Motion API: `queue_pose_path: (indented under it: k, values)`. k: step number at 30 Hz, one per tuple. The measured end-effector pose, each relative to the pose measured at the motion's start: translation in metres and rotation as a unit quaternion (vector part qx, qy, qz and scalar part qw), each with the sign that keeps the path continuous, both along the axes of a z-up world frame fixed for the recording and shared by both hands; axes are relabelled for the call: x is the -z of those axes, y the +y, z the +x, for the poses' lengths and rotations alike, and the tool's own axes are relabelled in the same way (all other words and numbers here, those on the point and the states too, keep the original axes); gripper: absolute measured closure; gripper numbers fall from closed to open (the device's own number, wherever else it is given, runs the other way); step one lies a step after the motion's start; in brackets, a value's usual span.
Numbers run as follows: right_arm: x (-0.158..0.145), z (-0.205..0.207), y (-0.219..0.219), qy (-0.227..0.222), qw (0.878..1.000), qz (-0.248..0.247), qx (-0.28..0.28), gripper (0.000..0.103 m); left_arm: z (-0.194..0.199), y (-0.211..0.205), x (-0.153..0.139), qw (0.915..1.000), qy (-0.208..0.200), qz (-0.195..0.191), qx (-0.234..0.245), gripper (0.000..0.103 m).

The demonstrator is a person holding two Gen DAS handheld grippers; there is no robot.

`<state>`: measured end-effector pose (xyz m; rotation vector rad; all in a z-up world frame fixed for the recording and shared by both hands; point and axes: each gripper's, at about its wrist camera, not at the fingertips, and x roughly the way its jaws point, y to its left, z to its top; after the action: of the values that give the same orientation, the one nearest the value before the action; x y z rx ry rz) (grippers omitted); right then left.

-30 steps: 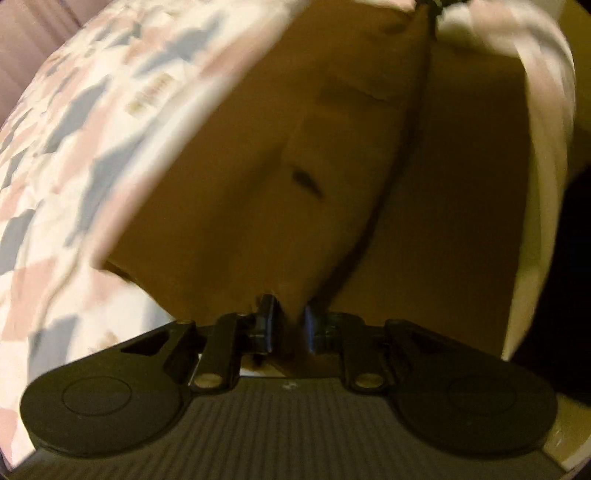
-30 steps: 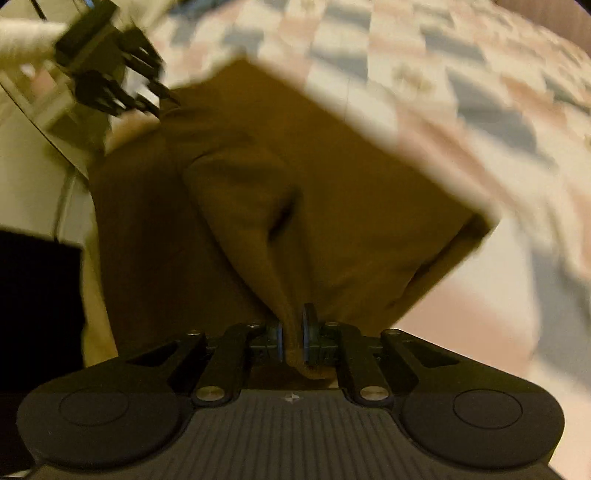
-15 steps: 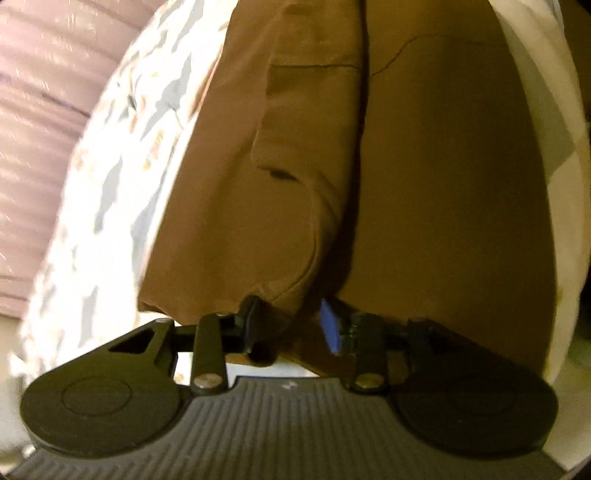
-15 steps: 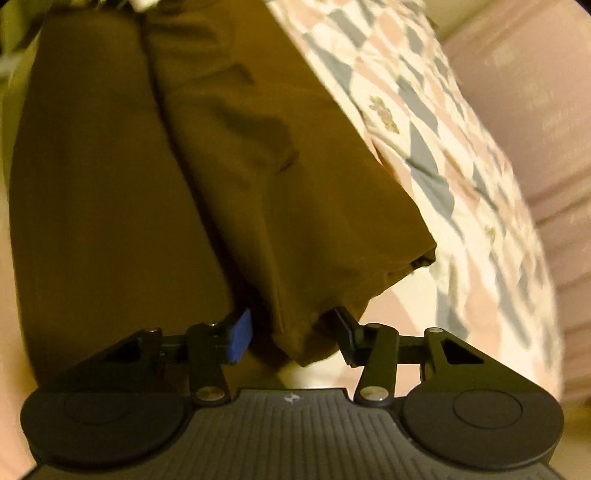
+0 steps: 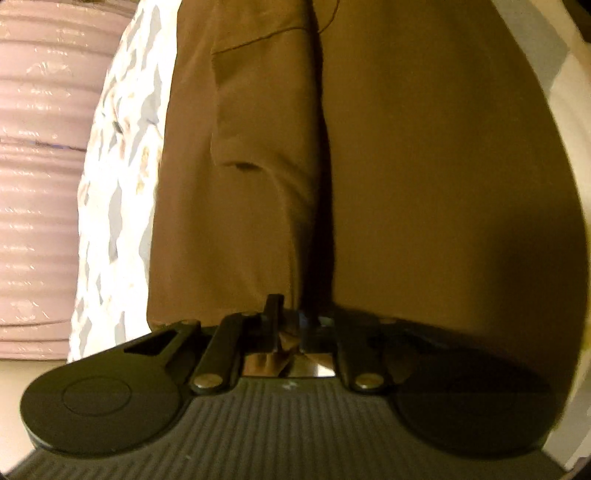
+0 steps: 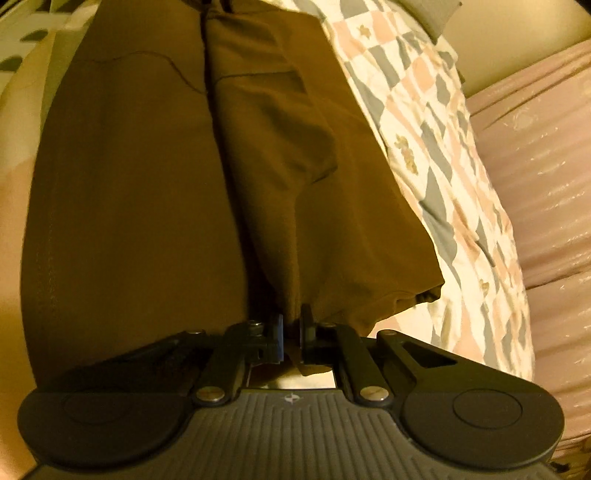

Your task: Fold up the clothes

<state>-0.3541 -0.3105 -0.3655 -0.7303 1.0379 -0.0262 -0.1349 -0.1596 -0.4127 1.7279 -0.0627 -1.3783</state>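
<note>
A brown garment [image 5: 406,184] lies lengthwise on a patchwork bedspread [image 5: 114,221], folded along a dark central crease with a pocket seam on its left half. My left gripper [image 5: 291,325] sits at the near hem, its jaws closing with a pinch of the brown cloth between them. In the right wrist view the same garment [image 6: 129,203] stretches away. My right gripper [image 6: 293,334] is at its near edge, jaws closing on a raised fold of the cloth that runs down between the pads.
The checked bedspread [image 6: 443,166] shows right of the garment. A pink ribbed surface [image 6: 546,184] borders it, also seen beyond the bed's left edge [image 5: 33,184]. A grey cushion corner [image 6: 432,14] lies at the far end.
Both grippers held the cloth a second ago, stood open around it half a second ago, and have closed on it again. Both views have rolled, so the garment now runs straight away.
</note>
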Motion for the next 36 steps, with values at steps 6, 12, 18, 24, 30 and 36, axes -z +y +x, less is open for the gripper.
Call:
queue_pose_path:
  k: [6, 12, 18, 24, 30, 36]
  values:
    - [-0.037, -0.009, 0.001, -0.007, 0.999, 0.053, 0.000, 0.098, -0.012, 0.001, -0.049, 0.9994, 0.020, -0.011, -0.026, 0.098]
    - [-0.053, -0.018, 0.026, 0.012, 0.996, 0.092, -0.012, 0.098, -0.042, 0.014, -0.076, 0.9989, 0.034, -0.005, -0.032, 0.098]
    - [-0.048, -0.033, 0.044, 0.040, 0.992, 0.116, -0.006, 0.098, -0.071, 0.019, -0.071, 0.9980, 0.048, 0.013, -0.038, 0.098]
    - [-0.038, -0.030, 0.049, 0.054, 0.992, 0.115, 0.005, 0.097, -0.079, 0.016, -0.065, 0.9971, 0.055, 0.019, -0.048, 0.098]
    - [-0.010, -0.022, 0.073, 0.073, 0.993, 0.091, 0.028, 0.086, -0.012, 0.092, -0.030, 0.9940, 0.052, 0.020, -0.095, 0.092]
    - [-0.063, -0.033, 0.043, 0.040, 0.969, 0.179, 0.164, 0.075, 0.028, 0.107, -0.067, 0.9718, 0.109, 0.032, -0.206, 0.082]
